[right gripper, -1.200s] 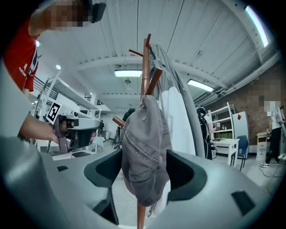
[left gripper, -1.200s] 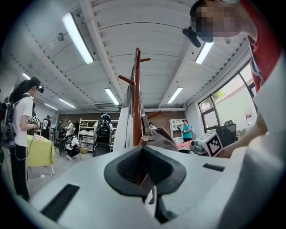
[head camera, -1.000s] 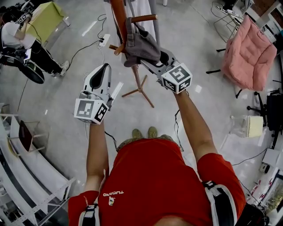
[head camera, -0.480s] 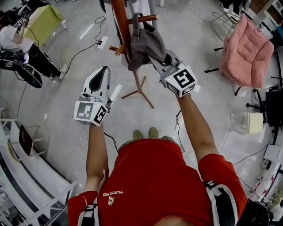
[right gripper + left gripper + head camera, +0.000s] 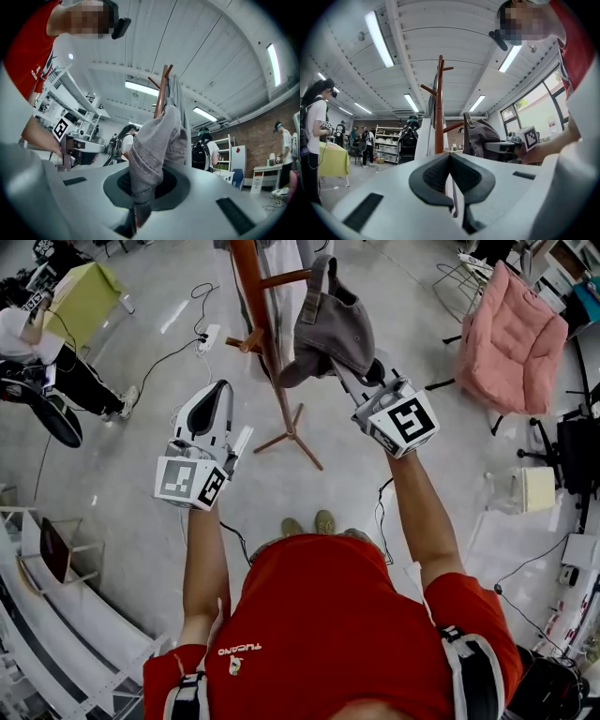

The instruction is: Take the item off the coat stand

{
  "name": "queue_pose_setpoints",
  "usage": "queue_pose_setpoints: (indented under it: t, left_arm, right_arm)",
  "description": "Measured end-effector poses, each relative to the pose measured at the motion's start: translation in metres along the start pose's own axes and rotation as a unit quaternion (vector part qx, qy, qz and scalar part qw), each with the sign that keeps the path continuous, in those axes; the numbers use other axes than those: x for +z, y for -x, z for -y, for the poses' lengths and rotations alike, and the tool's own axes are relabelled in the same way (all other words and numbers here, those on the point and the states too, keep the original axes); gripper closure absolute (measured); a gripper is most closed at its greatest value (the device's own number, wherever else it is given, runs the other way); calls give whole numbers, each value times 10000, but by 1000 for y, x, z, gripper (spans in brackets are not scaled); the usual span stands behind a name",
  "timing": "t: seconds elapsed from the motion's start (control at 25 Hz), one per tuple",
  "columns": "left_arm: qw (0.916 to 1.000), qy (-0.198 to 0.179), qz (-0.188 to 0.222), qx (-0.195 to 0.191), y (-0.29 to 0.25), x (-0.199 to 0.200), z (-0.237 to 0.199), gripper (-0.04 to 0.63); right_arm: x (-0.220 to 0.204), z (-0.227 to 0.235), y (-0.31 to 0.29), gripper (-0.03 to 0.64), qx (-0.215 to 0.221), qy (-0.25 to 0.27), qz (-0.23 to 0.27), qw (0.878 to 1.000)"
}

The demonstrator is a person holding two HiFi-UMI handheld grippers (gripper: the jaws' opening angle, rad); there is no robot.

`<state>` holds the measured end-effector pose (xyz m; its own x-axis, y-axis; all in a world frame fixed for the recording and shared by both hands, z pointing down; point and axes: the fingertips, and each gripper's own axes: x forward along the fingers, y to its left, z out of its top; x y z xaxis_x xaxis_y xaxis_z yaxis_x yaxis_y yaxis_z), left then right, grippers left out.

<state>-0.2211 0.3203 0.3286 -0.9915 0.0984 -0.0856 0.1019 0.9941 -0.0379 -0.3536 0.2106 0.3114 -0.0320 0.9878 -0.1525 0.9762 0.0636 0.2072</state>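
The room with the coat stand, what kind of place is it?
Probably a lab or workshop, not a home: storage shelves, long ceiling lights, and a power strip on the bare floor.

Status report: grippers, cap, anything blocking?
Right gripper shut on grey cap. Left gripper shut, empty. Cap at peg of coat stand, unhooking unclear. Nothing blocking.

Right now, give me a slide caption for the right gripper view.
Right gripper shut on a grey cap, with the coat stand behind it.
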Motion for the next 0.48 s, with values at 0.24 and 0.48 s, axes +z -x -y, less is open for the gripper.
queue_pose_setpoints:
  t: [0.24, 0.48]
  left_arm:
    - [9997, -62, 144, -210, 6, 11, 17, 586]
    - [9990, -30, 247, -371, 13, 18, 36, 586]
  right_arm:
    - [9, -16, 34, 588, -197, 88, -106, 9997]
    - [17, -40, 63, 588, -261, 20, 35, 9996]
